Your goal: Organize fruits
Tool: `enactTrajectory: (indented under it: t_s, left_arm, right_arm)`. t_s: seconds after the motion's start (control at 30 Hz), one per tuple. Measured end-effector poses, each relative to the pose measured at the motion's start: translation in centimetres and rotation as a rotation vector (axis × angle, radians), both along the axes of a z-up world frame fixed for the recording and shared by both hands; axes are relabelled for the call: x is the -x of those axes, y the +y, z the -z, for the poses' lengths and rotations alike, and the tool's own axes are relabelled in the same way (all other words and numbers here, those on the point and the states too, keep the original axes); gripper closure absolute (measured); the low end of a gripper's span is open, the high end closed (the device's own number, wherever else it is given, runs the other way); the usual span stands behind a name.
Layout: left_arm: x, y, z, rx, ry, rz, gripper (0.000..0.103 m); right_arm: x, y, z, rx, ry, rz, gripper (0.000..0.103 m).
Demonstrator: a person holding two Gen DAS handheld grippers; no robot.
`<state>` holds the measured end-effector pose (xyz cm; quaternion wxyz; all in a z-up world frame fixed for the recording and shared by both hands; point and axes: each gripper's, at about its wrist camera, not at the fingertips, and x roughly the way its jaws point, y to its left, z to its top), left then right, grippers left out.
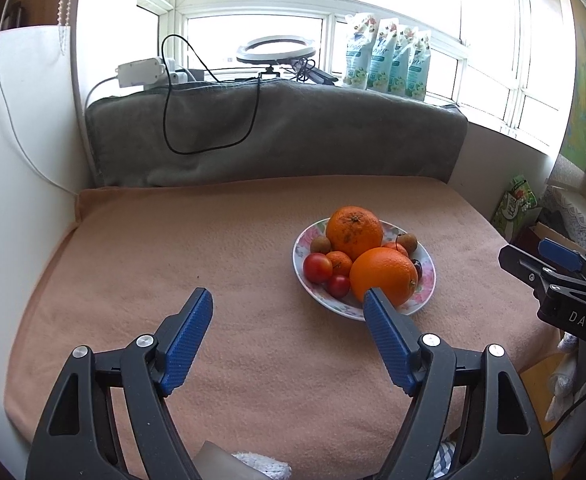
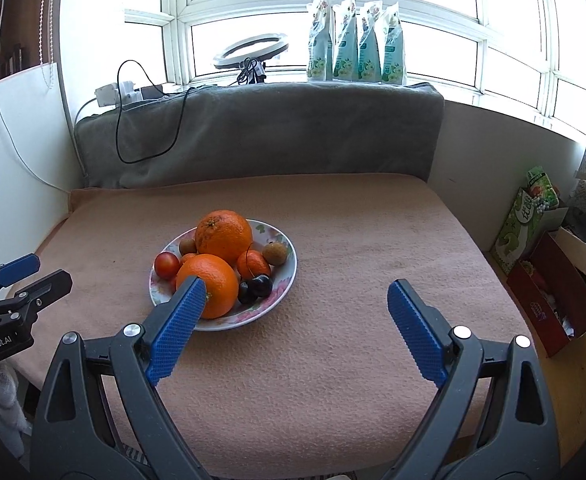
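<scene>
A floral plate (image 1: 427, 282) (image 2: 285, 280) sits on the peach cloth. It holds two large oranges (image 1: 383, 274) (image 2: 223, 236), small mandarins (image 1: 339, 263), red cherry tomatoes (image 1: 317, 267) (image 2: 167, 265), brown longans (image 1: 320, 245) (image 2: 274, 253) and dark cherries (image 2: 260, 285). My left gripper (image 1: 287, 298) is open and empty, above the cloth to the left of the plate. My right gripper (image 2: 295, 290) is open and empty, to the right of the plate. Each gripper shows at the edge of the other's view (image 1: 553, 268) (image 2: 17, 276).
A grey cushion (image 1: 277, 132) backs the table under the window. On the sill stand a ring light (image 1: 275, 49), cables and several refill pouches (image 1: 389, 58). Cartons and a box (image 2: 549, 280) sit off the table's right edge. A white wall (image 1: 13, 160) bounds the left.
</scene>
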<state>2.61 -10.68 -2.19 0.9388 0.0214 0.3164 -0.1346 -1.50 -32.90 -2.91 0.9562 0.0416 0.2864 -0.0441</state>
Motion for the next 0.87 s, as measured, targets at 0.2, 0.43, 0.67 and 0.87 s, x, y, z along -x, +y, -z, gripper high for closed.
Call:
enactTrajectory:
  t_s: [0.2, 0.43, 0.67, 0.87]
  left_arm:
    - [0.06, -0.19, -0.04, 0.000, 0.000, 0.007, 0.025]
    - [0.04, -0.18, -0.09, 0.002, 0.000, 0.003, 0.025]
    - [0.08, -0.43, -0.02, 0.001, 0.000, 0.008, 0.025]
    - [0.09, -0.74, -0.04, -0.009, -0.015, 0.021, 0.025]
  right_arm:
    - [-0.10, 0.01, 0.12, -0.003, 0.005, -0.003, 0.009]
    - [-0.10, 0.04, 0.16, -0.005, 0.004, -0.006, 0.009]
    - [-0.12, 0.05, 0.22, -0.007, 0.007, -0.007, 0.009]
    - [-0.35, 0.00, 0.60, -0.013, 0.014, -0.015, 0.009]
